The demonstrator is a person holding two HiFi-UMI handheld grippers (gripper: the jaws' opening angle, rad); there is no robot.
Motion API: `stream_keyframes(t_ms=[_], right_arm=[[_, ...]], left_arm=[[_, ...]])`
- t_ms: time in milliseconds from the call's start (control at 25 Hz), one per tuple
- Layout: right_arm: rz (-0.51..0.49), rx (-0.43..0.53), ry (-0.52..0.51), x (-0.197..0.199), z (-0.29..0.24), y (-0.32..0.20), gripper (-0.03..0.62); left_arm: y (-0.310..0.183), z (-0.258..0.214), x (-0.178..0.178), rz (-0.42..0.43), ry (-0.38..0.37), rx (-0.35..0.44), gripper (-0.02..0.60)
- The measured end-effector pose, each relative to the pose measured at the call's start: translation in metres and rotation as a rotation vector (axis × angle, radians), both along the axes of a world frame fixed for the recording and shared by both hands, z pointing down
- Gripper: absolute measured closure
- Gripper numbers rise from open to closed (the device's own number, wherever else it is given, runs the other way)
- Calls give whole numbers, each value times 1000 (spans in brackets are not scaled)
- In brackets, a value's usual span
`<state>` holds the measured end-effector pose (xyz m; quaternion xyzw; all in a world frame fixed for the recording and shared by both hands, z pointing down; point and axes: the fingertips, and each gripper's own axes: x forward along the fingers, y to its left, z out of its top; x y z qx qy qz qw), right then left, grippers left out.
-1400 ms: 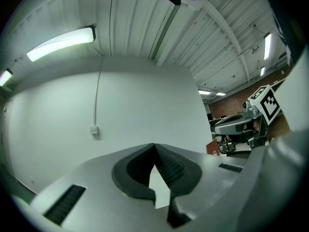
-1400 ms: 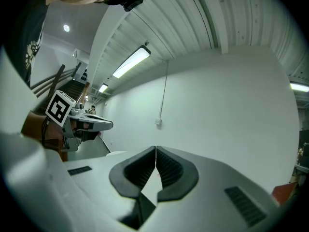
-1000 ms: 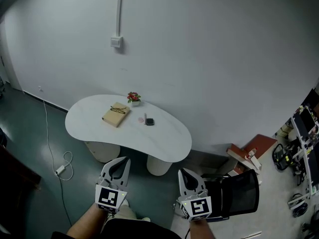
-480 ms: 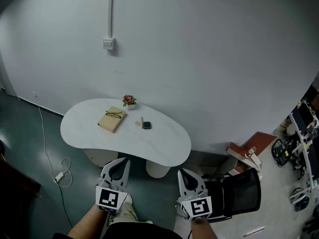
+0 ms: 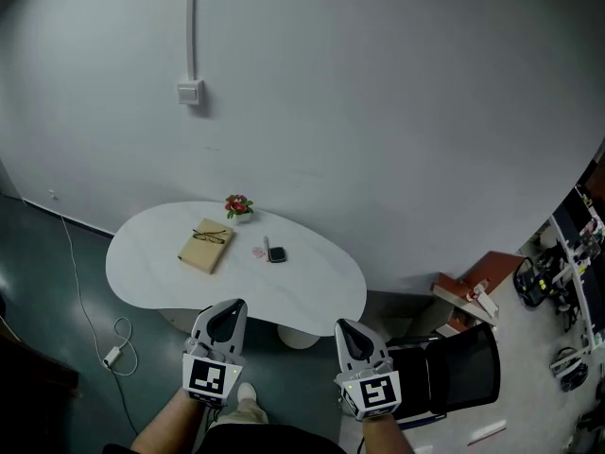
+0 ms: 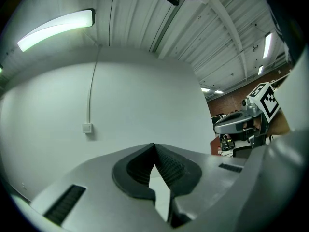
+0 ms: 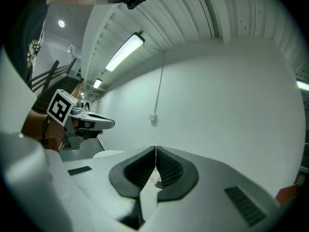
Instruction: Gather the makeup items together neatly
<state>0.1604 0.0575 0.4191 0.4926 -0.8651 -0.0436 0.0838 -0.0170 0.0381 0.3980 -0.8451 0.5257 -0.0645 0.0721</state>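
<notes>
short of the table (image 5: 317, 282), both hand-held grippers (image 5: 230, 310) (image 5: 346, 329) hover closed.

no legible text, no readable labels

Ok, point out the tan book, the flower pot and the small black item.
tan book (image 5: 202, 252): head view, lower part of its cover.
flower pot (image 5: 238, 204): head view, the red blooms.
small black item (image 5: 277, 254): head view, its top face.

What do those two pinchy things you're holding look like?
The left hand-held gripper and the right hand-held gripper are pale grey, each with two pointed jaws lined by dark ribbed pads. Each carries a cube with black-and-white square markers.
</notes>
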Motion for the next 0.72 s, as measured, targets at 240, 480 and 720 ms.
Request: stream_keyframes(t_ms=[240,480,720], right_arm=[[8,-5,7,-26,3,-51,568],[16,-7,18,-52,7,-93,568],[51,-11,27,-75,7,-127,568]], left_arm=[[-56,1,-17,22,-1,1,565],[-103,13,-38,54,-27,-5,565],[-142,12,-57,77,-15,-11,565]])
